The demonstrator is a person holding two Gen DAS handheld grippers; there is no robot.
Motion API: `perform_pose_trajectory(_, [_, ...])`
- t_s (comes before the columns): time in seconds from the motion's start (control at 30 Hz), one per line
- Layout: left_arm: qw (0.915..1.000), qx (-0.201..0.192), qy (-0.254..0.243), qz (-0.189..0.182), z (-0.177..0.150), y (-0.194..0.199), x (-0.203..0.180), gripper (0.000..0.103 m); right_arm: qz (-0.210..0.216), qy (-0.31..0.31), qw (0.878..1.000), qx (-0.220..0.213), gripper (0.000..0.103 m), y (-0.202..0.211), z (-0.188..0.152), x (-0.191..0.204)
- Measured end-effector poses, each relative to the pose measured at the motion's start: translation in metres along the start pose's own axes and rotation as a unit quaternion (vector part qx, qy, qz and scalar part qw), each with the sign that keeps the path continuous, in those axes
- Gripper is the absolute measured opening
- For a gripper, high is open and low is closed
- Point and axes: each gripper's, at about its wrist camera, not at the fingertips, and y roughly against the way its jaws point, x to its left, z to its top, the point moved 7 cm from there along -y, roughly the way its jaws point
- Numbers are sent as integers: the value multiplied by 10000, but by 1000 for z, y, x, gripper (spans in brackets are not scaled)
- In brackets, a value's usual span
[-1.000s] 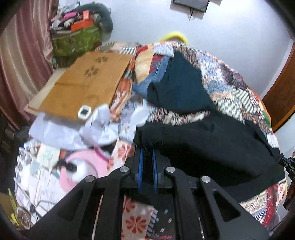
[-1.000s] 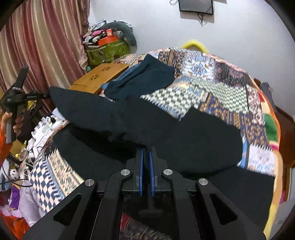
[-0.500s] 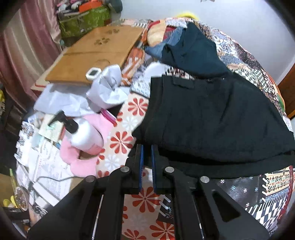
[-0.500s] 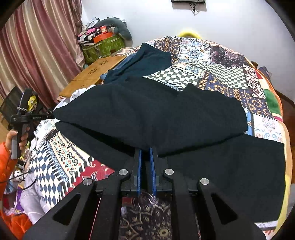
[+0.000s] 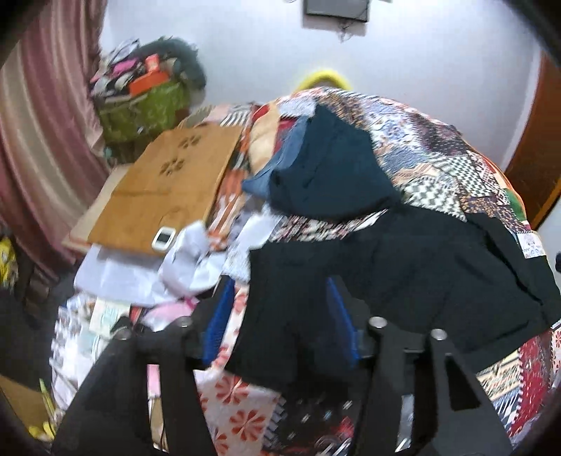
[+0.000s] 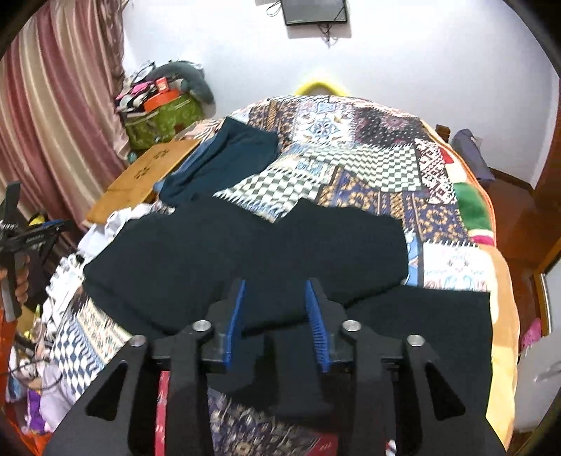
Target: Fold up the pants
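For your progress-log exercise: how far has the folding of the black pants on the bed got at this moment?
Done: the black pants lie doubled over on the patchwork bedspread. In hand: nothing; the left gripper and right gripper have just been opening, pads clear of the cloth. Left: probably another fold, since the bundle is still wide.

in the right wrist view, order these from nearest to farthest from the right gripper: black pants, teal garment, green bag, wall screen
From the right gripper:
1. black pants, spread on the bed right under and ahead of the open jaws
2. teal garment, farther up the bed, left of centre
3. green bag, beyond the bed, far left by the curtain
4. wall screen, top of the wall
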Motion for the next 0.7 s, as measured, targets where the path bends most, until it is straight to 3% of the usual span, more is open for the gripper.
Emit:
perform_pose_trajectory(0.1, [9997,-105,-232,-59,18,-8,-21,69,-1,-35,10000,-10,45,-12,16,-8])
perform_pose_trajectory(0.23, [9991,-16,-362,-216,38,-30,-47,92,-60,-72,9999,105,56,-39,32,-20])
perform_pose_trajectory(0.4, [9984,179,-415,-336,56,-63,-74,93,-146,2,9995,286,58,-77,48,-30])
perform_pose_trajectory(0.7, [9951,705,-467,-521,62,-119,-99,93,223,-190,9938,1074,58,-162,69,-41])
